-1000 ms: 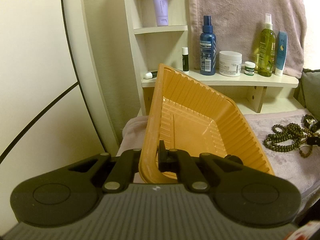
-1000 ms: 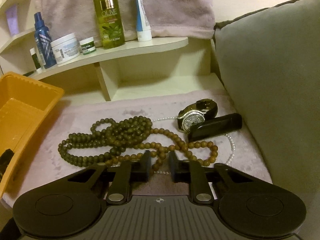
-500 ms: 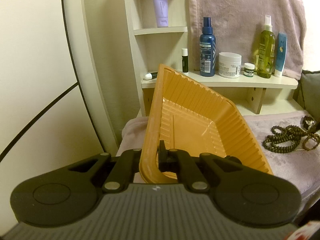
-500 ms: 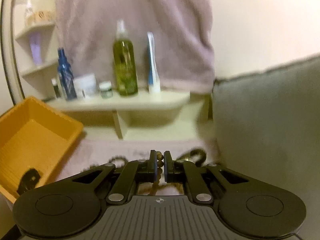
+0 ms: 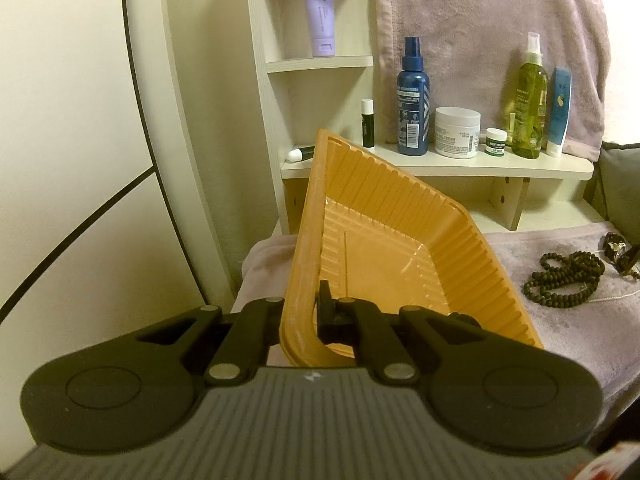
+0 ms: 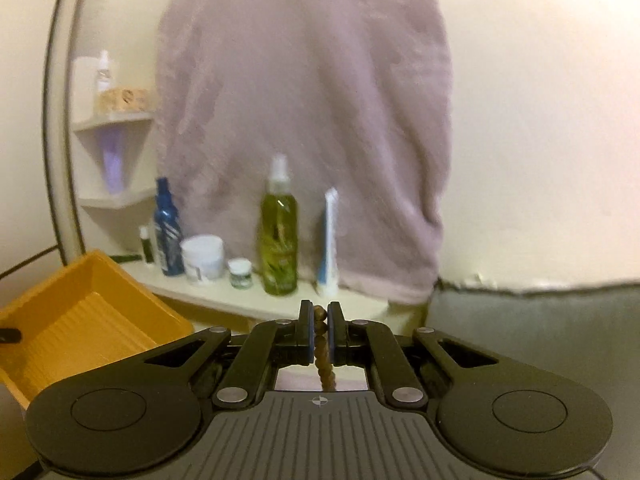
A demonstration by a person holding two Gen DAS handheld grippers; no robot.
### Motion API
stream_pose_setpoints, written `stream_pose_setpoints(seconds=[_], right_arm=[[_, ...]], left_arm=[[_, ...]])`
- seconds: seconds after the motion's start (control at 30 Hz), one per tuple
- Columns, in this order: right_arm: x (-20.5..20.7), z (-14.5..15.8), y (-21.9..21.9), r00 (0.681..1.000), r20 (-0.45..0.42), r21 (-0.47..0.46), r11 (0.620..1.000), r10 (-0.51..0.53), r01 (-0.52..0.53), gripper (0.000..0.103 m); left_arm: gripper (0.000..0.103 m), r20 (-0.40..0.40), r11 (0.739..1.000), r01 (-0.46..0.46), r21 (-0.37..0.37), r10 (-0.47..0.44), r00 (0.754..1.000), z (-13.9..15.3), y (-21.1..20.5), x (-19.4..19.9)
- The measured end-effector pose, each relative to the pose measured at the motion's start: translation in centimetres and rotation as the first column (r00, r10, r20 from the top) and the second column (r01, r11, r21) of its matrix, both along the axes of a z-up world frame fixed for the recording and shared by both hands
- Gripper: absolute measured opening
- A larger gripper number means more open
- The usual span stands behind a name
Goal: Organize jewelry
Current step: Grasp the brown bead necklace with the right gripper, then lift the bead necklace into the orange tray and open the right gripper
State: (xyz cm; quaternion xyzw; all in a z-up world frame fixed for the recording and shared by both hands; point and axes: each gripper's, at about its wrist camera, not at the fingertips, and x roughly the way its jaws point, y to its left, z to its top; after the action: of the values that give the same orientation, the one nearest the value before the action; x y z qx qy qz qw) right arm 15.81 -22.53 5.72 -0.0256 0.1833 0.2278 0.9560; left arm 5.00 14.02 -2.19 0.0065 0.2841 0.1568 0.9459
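An orange ribbed tray [image 5: 400,248] is tipped up on the lilac mat, and my left gripper [image 5: 317,309] is shut on its near rim, one finger inside and one outside. It holds nothing else that I can see. A pile of dark beads [image 5: 568,276] lies on the mat to the right, with a watch [image 5: 614,242] beyond it. In the right wrist view my right gripper [image 6: 320,318] is shut on a strand of brown beads [image 6: 323,364] that hangs down between its fingers, high above the mat. The tray [image 6: 80,320] sits low to its left.
A white shelf [image 5: 440,164] behind the tray carries a blue spray bottle [image 5: 412,116], a white jar [image 5: 457,132], a green oil bottle [image 6: 279,240] and a tube. A lilac towel [image 6: 304,120] hangs above it. A grey cushion [image 6: 540,320] borders the right side.
My right gripper shut on the brown bead strand and rose well above the mat, and the strand left the pile. The left gripper and tray have not moved.
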Motion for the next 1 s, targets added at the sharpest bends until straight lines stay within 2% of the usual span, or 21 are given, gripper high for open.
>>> stream_pose_setpoints(seconds=[0.13, 0.33, 0.47, 0.6, 0.8, 1.0], right_arm=[[-0.6, 1.9, 1.4, 0.997, 0.038, 0.011, 0.998, 0.061, -0.062, 0.006], [-1.3, 4.5, 4.7, 0.980, 0.071, 0.092, 0.977, 0.188, -0.194, 0.006], [-1.6, 5.8, 8.5, 0.950, 0.068, 0.163, 0.936, 0.305, -0.313, 0.006], [-2.4, 6.2, 12.6, 0.912, 0.069, 0.187, 0.893, 0.405, -0.410, 0.006], [-3.1, 4.6, 17.6, 0.857, 0.014, 0.180, 0.842, 0.515, -0.509, 0.006], [-1.8, 0.3, 20.3, 0.837, -0.105, 0.139, 0.842, 0.536, -0.522, 0.006]], left_arm=[[0.004, 0.002, 1.000, 0.001, -0.003, -0.001, 1.000, 0.1, 0.0, 0.0], [0.004, 0.004, 1.000, 0.001, -0.006, -0.001, 1.000, 0.0, 0.0, -0.1], [0.004, 0.006, 1.000, 0.000, -0.009, 0.000, 1.000, 0.0, 0.0, 0.0], [0.005, 0.008, 1.000, 0.001, -0.012, -0.001, 1.000, 0.0, 0.0, -0.1], [0.005, 0.011, 1.000, 0.001, -0.016, -0.001, 1.000, 0.1, 0.0, -0.1], [0.005, 0.016, 1.000, 0.004, -0.020, -0.003, 1.000, 0.1, 0.0, -0.3]])
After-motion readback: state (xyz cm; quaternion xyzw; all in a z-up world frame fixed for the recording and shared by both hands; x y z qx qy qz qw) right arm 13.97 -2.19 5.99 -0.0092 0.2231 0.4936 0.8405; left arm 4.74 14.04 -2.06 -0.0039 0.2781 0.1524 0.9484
